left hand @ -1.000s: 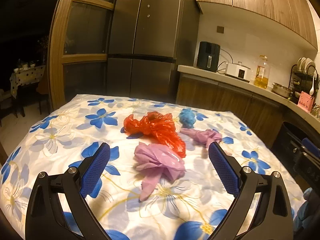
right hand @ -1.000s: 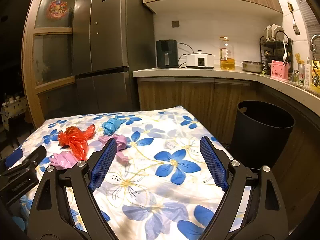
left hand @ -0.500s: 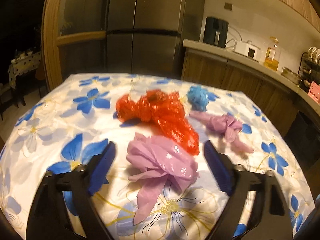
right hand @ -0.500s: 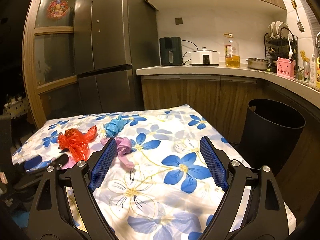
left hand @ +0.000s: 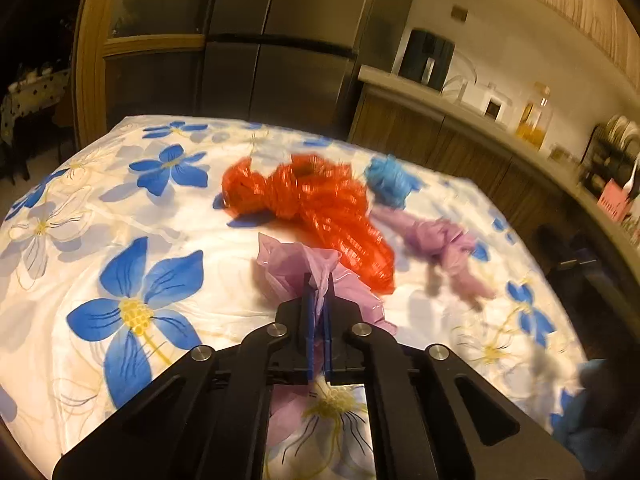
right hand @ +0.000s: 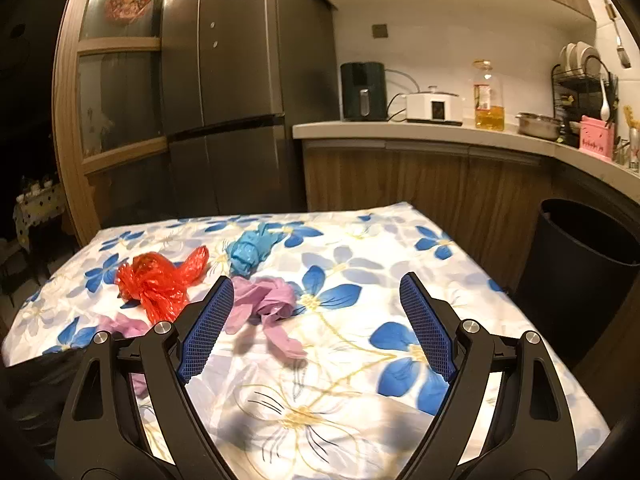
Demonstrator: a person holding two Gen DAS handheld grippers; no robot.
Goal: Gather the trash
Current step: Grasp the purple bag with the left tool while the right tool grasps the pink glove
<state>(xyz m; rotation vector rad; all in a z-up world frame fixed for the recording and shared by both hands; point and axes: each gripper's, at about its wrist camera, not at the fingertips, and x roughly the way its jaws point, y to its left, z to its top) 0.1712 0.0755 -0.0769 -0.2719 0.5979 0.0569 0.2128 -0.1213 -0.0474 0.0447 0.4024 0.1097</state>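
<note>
Left wrist view: the near pink plastic bag [left hand: 298,268] lies crumpled on the flower-print counter [left hand: 132,216], pinched between the blue pads of the left gripper [left hand: 319,284], whose jaws have just been closing and are now clenched on its film. Just beyond it lies the red bag [left hand: 316,204], then the blue bag [left hand: 390,180] and a second pink bag [left hand: 440,240]. Right wrist view: the right gripper [right hand: 316,320] hangs released above the cloth, nothing between its pads; the black bin [right hand: 580,276] stands beside the counter's right edge.
</note>
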